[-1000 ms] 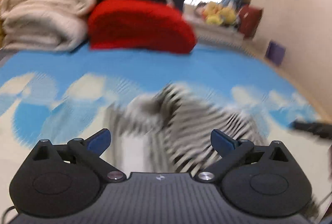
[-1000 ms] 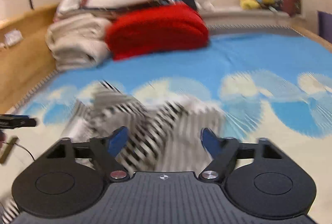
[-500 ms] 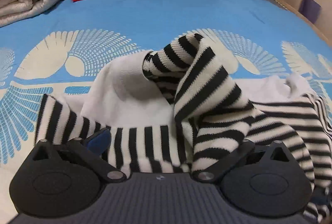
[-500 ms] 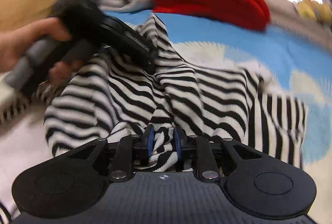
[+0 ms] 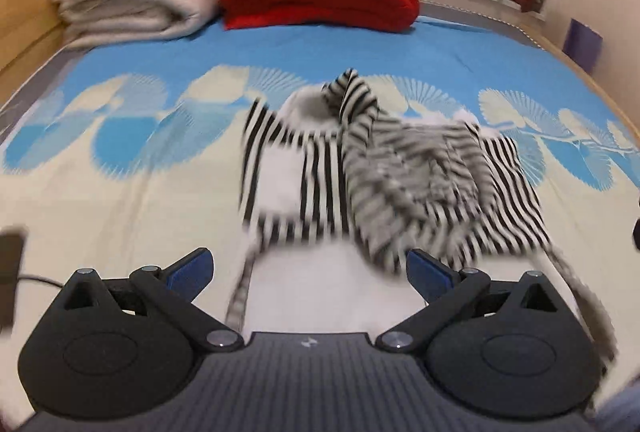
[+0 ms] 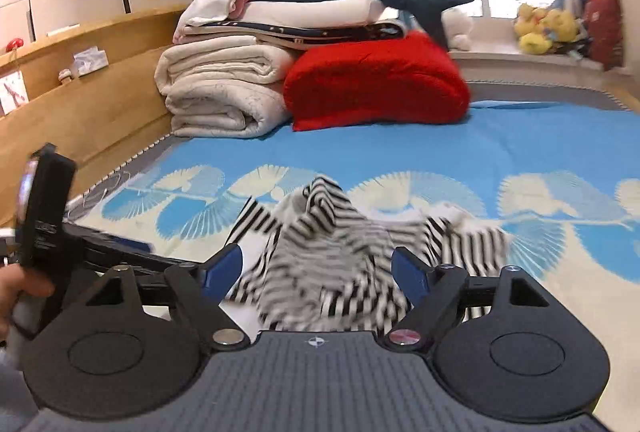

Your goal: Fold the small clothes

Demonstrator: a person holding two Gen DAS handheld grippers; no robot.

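Currently the striped garment [image 5: 384, 175] lies crumpled on the bed [image 5: 440, 43]; both jaws are spread wide, nothing held. An outer edge is best gripped and drawn flat before any fold is made.

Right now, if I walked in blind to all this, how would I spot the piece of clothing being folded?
Start at the bed with its blue and cream fan-patterned cover. Folded blankets, cream and red, are stacked at its far end; nearer the cameras lies a crumpled little garment. It alone has black and white stripes, and it is the only thing not neatly folded.
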